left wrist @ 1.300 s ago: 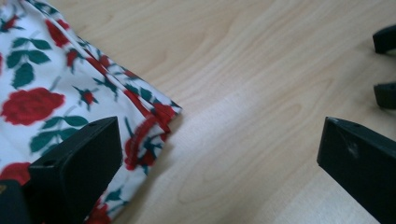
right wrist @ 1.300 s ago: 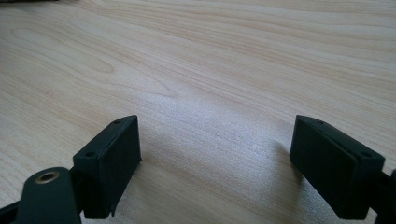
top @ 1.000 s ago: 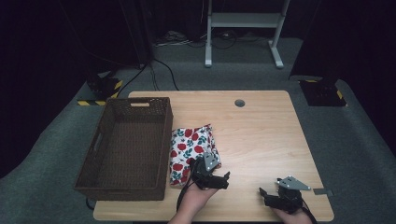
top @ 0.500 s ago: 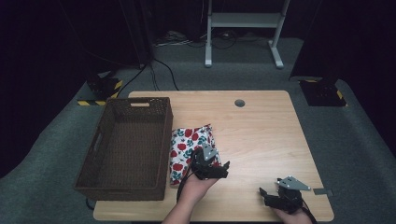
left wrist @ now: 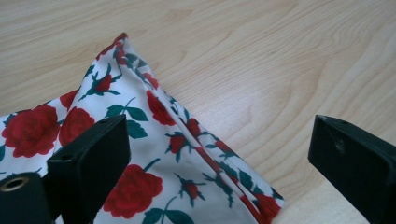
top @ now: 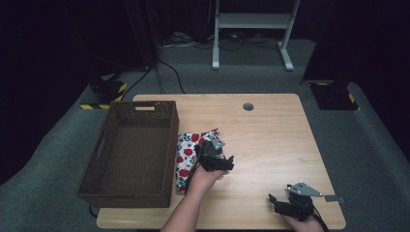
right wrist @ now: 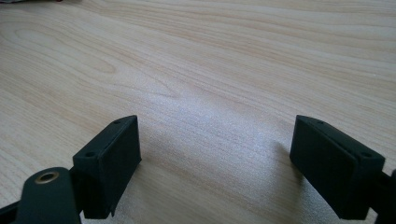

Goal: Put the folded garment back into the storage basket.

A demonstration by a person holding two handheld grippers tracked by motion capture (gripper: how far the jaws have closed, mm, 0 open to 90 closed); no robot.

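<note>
A folded white cloth with red roses (top: 186, 152) lies on the wooden table (top: 270, 140), right beside a brown wicker basket (top: 130, 150). My left gripper (top: 212, 157) hovers over the cloth's right edge, open. In the left gripper view the cloth (left wrist: 140, 154) lies under and between the spread jaws, its folded edge running toward the lower right, and my left gripper (left wrist: 219, 158) holds nothing. My right gripper (top: 290, 203) rests near the table's front right, open. The right gripper view has my right gripper (right wrist: 215, 163) over bare wood with nothing between the jaws.
The basket takes up the table's left side and looks empty. A round cable hole (top: 248, 107) sits near the far edge. A small grey tag (top: 333, 198) lies beside the right gripper. Beyond the table stand a white metal frame (top: 251, 34) and floor cables.
My left gripper has moved forward and left onto the cloth's right edge. The right gripper has stayed in place.
</note>
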